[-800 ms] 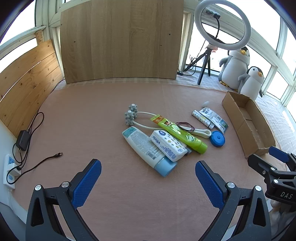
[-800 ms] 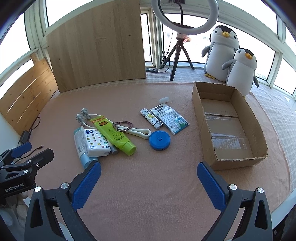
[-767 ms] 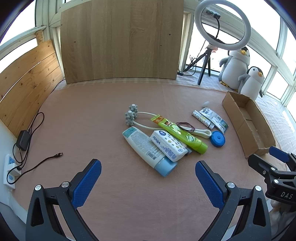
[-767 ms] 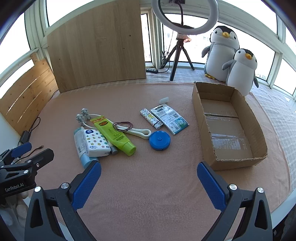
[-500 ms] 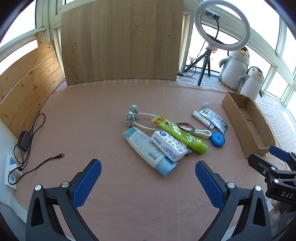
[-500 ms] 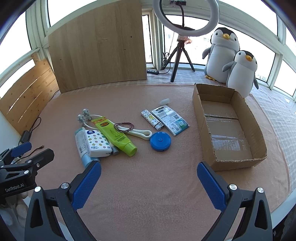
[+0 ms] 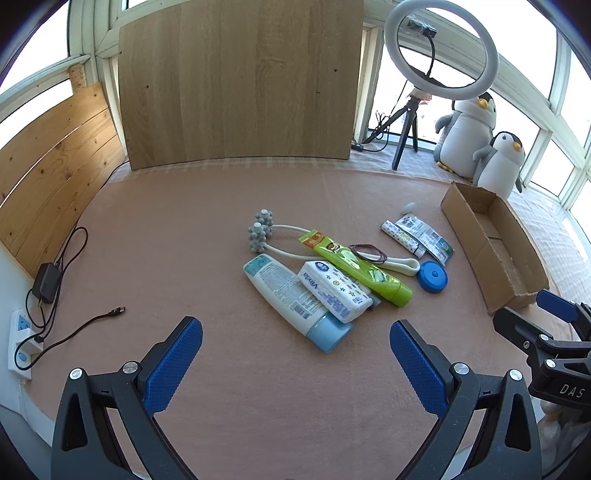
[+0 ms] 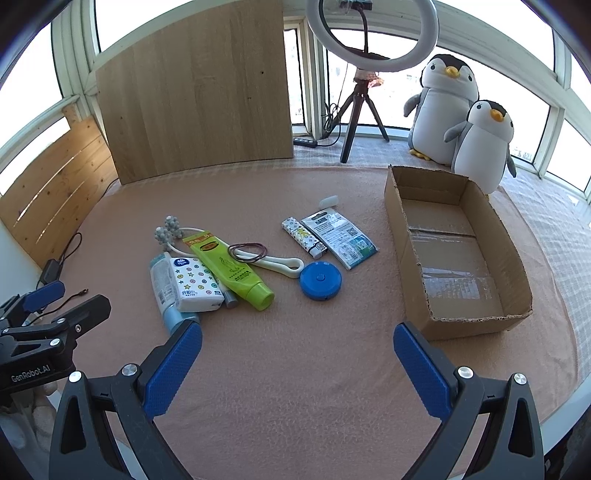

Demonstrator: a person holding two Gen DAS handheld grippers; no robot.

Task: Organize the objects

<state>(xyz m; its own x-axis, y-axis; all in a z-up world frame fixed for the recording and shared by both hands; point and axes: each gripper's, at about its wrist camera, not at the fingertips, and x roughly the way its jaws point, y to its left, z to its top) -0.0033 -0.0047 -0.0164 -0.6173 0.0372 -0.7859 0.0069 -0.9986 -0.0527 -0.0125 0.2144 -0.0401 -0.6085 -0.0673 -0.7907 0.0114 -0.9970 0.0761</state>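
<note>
The empty cardboard box (image 8: 458,254) is set at the right, presumably to receive the clutter. The green tube (image 8: 231,269) and blue disc (image 8: 320,281) are left loose beside it. Both the left gripper (image 7: 295,360) and right gripper (image 8: 297,363) are held spread wide, nothing grasped.

Ring light (image 8: 373,35) (penguins (image 8: 448,107) beside).

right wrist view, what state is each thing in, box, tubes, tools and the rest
cardboard box: open, empty
green tube: lying flat, cap on
hair ties: resting on the green tube
tissue pack: lying across the blue-capped bottle
blue tape measure: flat, closed
left tool: open, empty
right tool: open, empty
</note>
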